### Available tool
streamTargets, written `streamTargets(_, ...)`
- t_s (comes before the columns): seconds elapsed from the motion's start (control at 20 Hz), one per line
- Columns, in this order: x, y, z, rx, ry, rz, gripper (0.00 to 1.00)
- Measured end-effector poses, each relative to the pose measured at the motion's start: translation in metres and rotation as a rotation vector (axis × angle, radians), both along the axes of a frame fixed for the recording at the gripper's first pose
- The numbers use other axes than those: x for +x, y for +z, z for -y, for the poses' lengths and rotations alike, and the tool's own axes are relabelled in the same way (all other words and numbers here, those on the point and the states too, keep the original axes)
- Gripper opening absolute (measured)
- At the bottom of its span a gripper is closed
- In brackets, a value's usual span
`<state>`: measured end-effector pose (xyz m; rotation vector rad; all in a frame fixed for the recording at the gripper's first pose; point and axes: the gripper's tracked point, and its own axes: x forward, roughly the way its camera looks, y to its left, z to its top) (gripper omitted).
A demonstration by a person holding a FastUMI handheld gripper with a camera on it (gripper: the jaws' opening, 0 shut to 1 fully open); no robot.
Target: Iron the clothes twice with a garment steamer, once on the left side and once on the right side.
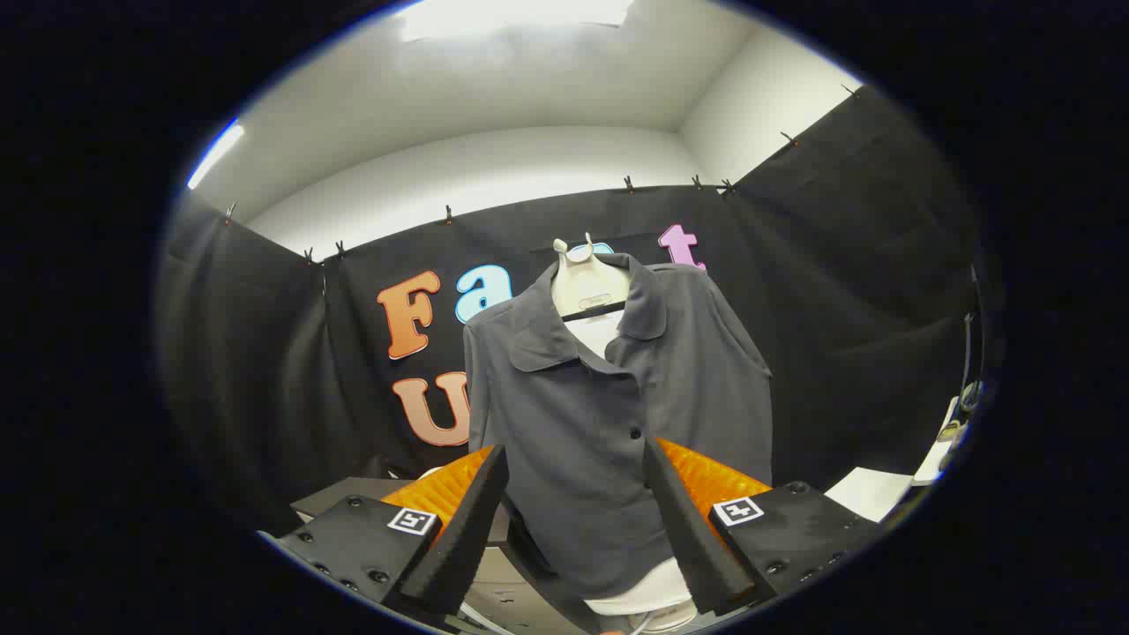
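Observation:
A dark grey collared shirt (609, 414) hangs on a white mannequin torso (589, 280), straight ahead of and beyond my fingers. My gripper (575, 463) stands open, its two black foam-padded fingers (467, 520) spread wide with orange backing behind them. Nothing is held between them. Through the gap I see the shirt's lower front and the white base of the mannequin (644, 595). A small piece of a white object shows low between the fingers; I cannot tell whether it is the garment steamer.
Black cloth walls close the booth behind and on both sides. A white sheet (869, 492) lies on a surface beyond the right finger, with some cables and small items (957, 423) at the far right. A dark flat surface (344, 494) lies beyond the left finger.

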<state>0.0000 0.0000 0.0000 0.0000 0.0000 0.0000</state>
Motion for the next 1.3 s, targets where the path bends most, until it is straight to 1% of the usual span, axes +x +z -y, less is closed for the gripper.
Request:
streamTargets(0.1, -0.007, -0.005, -0.010, -0.078, -0.031, -0.009, 0.98)
streamTargets(0.2, -0.017, -0.006, -0.019, -0.115, -0.067, 0.009, 0.98)
streamTargets(0.35, -0.032, -0.014, -0.028, -0.093, -0.109, 0.020, 0.98)
streamTargets(0.45, -0.033, -0.016, -0.027, -0.087, -0.143, 0.018, 0.98)
streamTargets(0.55, -0.035, -0.021, -0.032, -0.094, -0.153, 0.000, 0.98)
streamTargets(0.7, -0.024, -0.019, -0.041, -0.094, -0.140, -0.003, 0.98)
streamTargets(0.95, -0.005, -0.030, -0.066, -0.067, -0.074, -0.020, 0.98)
streamTargets(1.05, 0.001, -0.043, -0.077, -0.053, -0.042, -0.051, 0.98)
streamTargets(1.3, 0.010, -0.050, -0.088, -0.043, -0.009, -0.071, 0.98)
